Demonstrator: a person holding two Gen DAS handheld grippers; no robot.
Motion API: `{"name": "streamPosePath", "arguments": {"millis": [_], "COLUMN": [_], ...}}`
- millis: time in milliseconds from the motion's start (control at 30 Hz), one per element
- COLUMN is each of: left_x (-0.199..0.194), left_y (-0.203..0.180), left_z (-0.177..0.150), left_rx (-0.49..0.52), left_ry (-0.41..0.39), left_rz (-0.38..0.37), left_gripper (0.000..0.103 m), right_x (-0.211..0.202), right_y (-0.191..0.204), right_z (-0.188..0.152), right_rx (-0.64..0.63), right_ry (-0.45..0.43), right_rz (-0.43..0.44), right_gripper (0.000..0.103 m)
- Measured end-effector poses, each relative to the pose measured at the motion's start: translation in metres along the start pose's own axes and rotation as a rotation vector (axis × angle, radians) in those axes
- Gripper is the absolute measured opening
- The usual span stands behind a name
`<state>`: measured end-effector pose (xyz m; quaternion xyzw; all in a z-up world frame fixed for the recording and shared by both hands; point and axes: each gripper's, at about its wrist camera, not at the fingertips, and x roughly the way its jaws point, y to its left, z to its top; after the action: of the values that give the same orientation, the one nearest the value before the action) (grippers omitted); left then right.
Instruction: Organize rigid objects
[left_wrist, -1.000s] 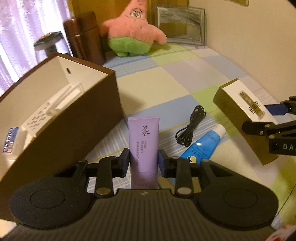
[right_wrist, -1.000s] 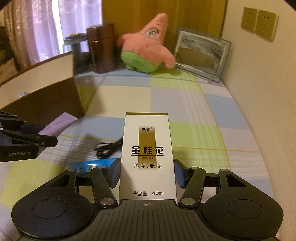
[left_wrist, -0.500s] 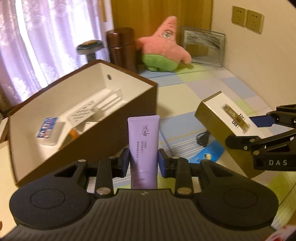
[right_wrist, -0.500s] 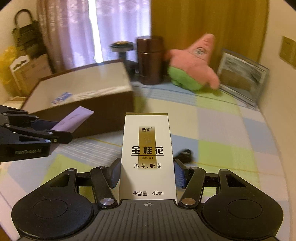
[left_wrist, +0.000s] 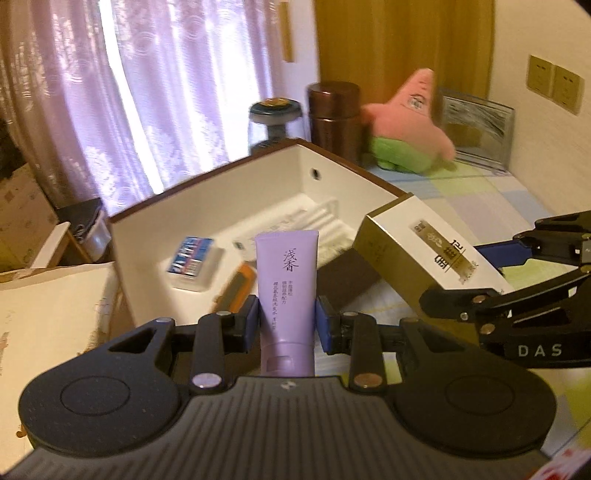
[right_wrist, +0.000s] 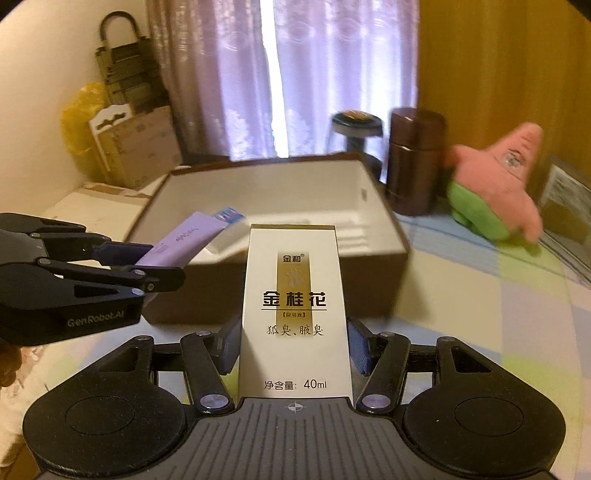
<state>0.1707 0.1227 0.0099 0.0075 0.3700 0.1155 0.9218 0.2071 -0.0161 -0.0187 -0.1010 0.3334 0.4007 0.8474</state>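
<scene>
Lilac curtains are glowing behind a bed spread with a pastel checked quilt (right_wrist: 480, 295), and everything here is being placed against the landmark: an open brown cardboard box with a white moulded liner (left_wrist: 325, 192).

Just in front of that box, the left claw (left_wrist: 286, 321) is pinching a soft lilac plastic tube (left_wrist: 286, 284) low on its body, crimped end up and leaning over the box's near wall. It is looking light and squeezable, so gripping near the stiffer cap end seems safest; its glossy skin may be slippery.

Beside it, also at the box's near wall, the right claw (right_wrist: 293, 345) is clamping a white and gold rectangular carton (right_wrist: 295, 314) across its narrow sides. I judge it light, stiff at the edges, yet likely to dent under hard pressure on the flat faces.

Inside the box a small blue-labelled packet (left_wrist: 192, 258) is lying in a recess. Behind the box, a brown metallic cylinder (left_wrist: 334, 118) and a pink plush star (left_wrist: 410, 125) are standing.
</scene>
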Motion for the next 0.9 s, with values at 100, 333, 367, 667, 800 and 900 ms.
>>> {"name": "streamPosePath", "arguments": {"millis": [100,333,367,667,800,900], "left_x": [0.001,0.010,0.012,0.039,0.055,0.066], "left_y": [0.016,0.048,0.052,0.084,0.096,0.103], "left_z": [0.004,0.015,0.016,0.030,0.034,0.035], "left_rx": [-0.015,-0.049,-0.053,-0.083,-0.105,-0.120], "left_ry": [-0.004,-0.016,-0.016,0.003,0.022,0.041], "left_rz": [0.026,0.065,0.070,0.093,0.097,0.098], "left_gripper": [0.028,0.028,0.028,0.028,0.028,0.028], "right_x": [0.014,0.045,0.049,0.095,0.114,0.129], "right_y": [0.009,0.027,0.029,0.040,0.042,0.040], "right_z": [0.016,0.051,0.055,0.084,0.095,0.099], "right_rx": [-0.014,-0.054,-0.061,-0.087,-0.086,-0.088], "right_ry": [-0.005,-0.015,-0.014,0.011,0.022,0.038], "right_rz": [0.022,0.053,0.053,0.051,0.048,0.049], "right_gripper": [0.055,0.055,0.055,0.055,0.055,0.055]}}
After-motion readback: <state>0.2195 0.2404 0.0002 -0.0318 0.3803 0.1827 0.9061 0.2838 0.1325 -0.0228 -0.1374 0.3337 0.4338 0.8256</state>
